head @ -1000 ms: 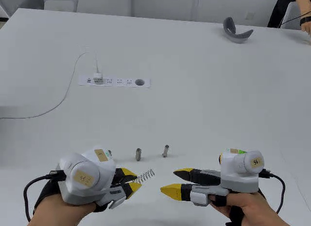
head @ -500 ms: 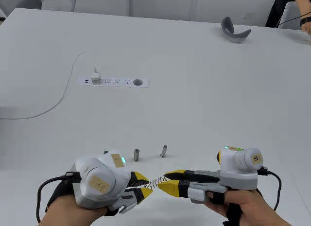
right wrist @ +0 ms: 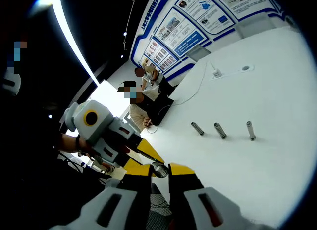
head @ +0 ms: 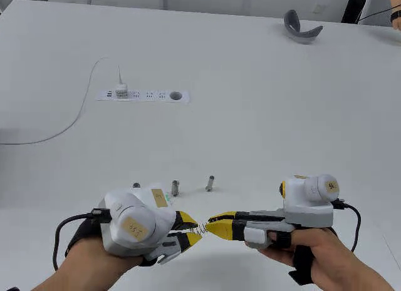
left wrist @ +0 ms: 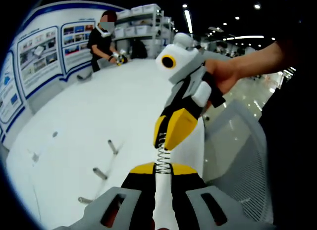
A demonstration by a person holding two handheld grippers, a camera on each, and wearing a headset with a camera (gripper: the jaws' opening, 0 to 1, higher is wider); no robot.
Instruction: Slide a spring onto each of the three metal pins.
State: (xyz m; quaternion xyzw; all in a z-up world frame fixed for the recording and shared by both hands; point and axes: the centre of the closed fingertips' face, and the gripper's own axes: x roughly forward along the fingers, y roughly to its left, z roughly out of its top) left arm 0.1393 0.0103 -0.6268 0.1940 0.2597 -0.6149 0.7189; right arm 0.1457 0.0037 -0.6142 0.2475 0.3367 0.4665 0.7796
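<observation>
Steel spring point(head: 200, 228) spans two yellow-tipped claws above the white desk point(head: 250, 116); left claw point(head: 192, 229) and right claw point(head: 212, 227) each clamp one end.

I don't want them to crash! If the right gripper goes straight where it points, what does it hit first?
The spring: its free end sits between the right gripper's jaw tips. Just behind comes the left gripper, holding the spring's other end, so it would probably bump that next.

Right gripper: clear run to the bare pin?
Likely yes: only bare table between right gripper and bare pin. But the left gripper also grips the spring and must release first.
</observation>
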